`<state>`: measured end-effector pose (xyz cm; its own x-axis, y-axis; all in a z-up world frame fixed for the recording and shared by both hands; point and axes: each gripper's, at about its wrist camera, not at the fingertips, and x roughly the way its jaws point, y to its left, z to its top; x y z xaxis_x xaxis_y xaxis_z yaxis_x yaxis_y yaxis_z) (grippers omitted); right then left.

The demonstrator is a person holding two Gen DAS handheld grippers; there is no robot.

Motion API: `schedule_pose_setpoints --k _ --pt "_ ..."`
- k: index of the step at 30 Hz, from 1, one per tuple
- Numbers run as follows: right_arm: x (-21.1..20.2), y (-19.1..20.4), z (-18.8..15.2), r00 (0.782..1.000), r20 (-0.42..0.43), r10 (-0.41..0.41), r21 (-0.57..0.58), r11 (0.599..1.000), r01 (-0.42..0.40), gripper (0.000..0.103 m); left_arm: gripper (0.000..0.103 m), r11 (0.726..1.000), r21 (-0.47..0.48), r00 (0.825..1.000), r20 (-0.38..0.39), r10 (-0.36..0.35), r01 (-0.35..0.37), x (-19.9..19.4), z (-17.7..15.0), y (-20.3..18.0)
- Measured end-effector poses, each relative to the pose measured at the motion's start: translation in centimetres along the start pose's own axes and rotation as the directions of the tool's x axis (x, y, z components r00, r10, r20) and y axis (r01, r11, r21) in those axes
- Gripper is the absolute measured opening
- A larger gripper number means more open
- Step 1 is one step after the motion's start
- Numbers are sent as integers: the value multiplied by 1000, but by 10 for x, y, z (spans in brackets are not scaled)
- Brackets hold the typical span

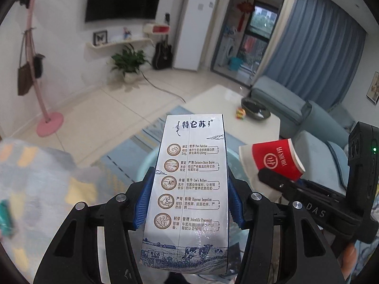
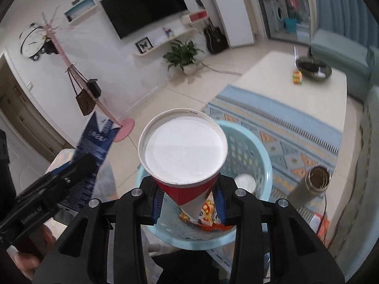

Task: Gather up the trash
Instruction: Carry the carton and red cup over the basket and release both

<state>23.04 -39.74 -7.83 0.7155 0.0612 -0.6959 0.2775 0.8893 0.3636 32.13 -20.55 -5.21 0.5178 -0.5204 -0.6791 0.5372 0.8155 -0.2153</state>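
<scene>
My left gripper [image 1: 189, 201] is shut on a white and blue milk carton [image 1: 191, 184], held upright between the blue pads. My right gripper [image 2: 188, 203] is shut on a red paper cup [image 2: 183, 156] with a white base facing the camera, crushed at its gripped end. Both are held above a light blue plastic basket [image 2: 246, 156] on the floor. The basket holds an orange snack wrapper [image 2: 208, 215] and a white round lid [image 2: 246, 182]. The cup also shows in the left wrist view [image 1: 274, 158], and the carton in the right wrist view [image 2: 94, 139].
A white coffee table [image 2: 296, 94] carries a dark bowl [image 2: 313, 68] and a colourful cube [image 2: 297, 77]. A metal tin [image 2: 317, 179] stands on the patterned rug [image 2: 291, 130]. A blue sofa [image 1: 308, 113] is on the right, a pink coat stand [image 1: 47, 120] on the left.
</scene>
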Motion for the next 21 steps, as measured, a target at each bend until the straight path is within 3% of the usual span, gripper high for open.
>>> schedule_pose_setpoints --k 8,10,12,21 --pt "21 -15 -13 998 -59 -9 41 999 11 34 55 996 -58 994 -84 -72 67 35 -5 6" --pt "24 -17 -13 998 -67 -5 51 999 9 47 62 995 -69 994 -82 -74 69 34 -7 6" --pt "23 -19 -15 998 -62 5 63 998 -1 55 64 996 -66 995 -73 -70 65 31 -10 4" --pt "11 4 -17 998 -36 52 14 999 -52 55 66 994 -87 997 -25 -74 72 1 -16 8"
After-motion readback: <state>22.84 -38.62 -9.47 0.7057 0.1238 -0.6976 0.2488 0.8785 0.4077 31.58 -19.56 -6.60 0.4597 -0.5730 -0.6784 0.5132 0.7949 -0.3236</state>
